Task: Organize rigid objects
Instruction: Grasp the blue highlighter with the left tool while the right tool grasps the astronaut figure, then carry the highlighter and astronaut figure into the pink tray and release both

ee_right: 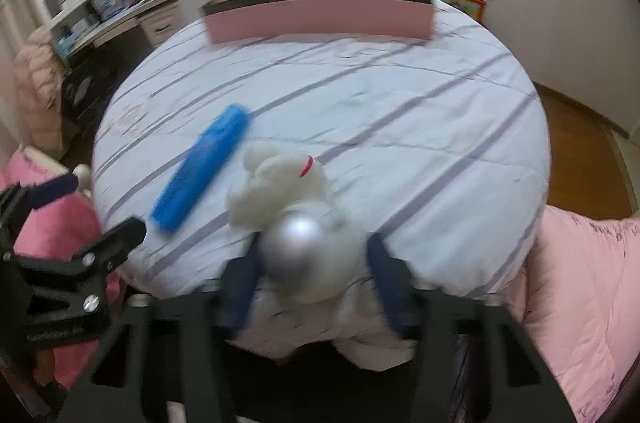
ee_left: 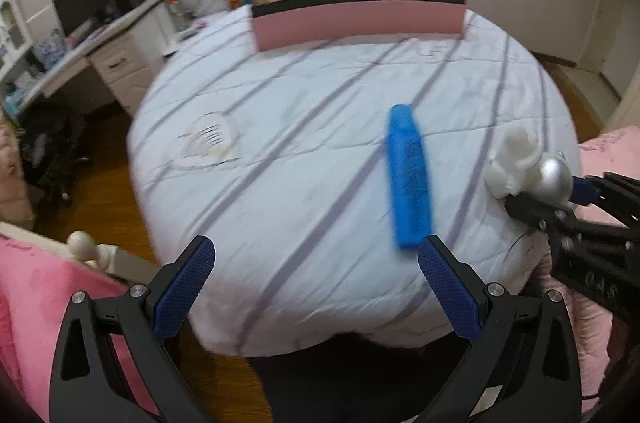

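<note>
Showing a clear dish [ee_left: 208, 141] alone, left tongs [ee_left: 316, 287] spread; right tongs [ee_right: 312, 287] pinching white figurine [ee_right: 280, 183].

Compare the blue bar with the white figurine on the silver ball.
The blue bar is long, flat and one colour; the white figurine is lumpy, with a silver ball at its near end. The bar lies free, clear of the left gripper; the figurine sits between the right gripper's fingers. Both rest on the striped bedspread.
</note>
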Tool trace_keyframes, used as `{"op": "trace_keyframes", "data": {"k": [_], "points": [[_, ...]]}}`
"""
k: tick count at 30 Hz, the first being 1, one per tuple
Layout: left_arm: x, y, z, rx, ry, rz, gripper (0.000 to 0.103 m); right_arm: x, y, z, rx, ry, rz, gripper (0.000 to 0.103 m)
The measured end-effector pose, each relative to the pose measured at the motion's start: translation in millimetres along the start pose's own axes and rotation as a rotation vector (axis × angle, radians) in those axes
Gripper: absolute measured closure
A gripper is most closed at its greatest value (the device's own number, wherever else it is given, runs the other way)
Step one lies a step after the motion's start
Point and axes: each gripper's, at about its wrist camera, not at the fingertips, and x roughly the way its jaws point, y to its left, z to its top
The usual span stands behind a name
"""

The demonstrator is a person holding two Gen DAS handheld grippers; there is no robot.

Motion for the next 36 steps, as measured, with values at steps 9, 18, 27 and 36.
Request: {"op": "trace_keyframes", "data": {"k": [9, 18, 27, 36], "points": [[37.5, -35.4, 34.8, 0.045, 0.044, -0.081, 0.044, 14.5, -22.0, 27.0, -0.015, -0.012, -0.027, 0.055], [31.0, -34.0, 38.9, 0.047, 0.047, -0.063, 0.076, 20.0, -23.7, 34.2, -0.048, -0.011, -0.013, 0.057], [31.9, -35.2, 42.2, 0.04, 0.064, -0.049, 0.076, 6.1, -24.2, 37.8, -0.021, -0.038, 0.023, 0.057], [-3.8, -27.6, 63.9, 0.035, -0.044, 0.01, 0.076, -33.7, -22.6, 52.9, -0.015, -0.141, 0.011, 0.057]]}}
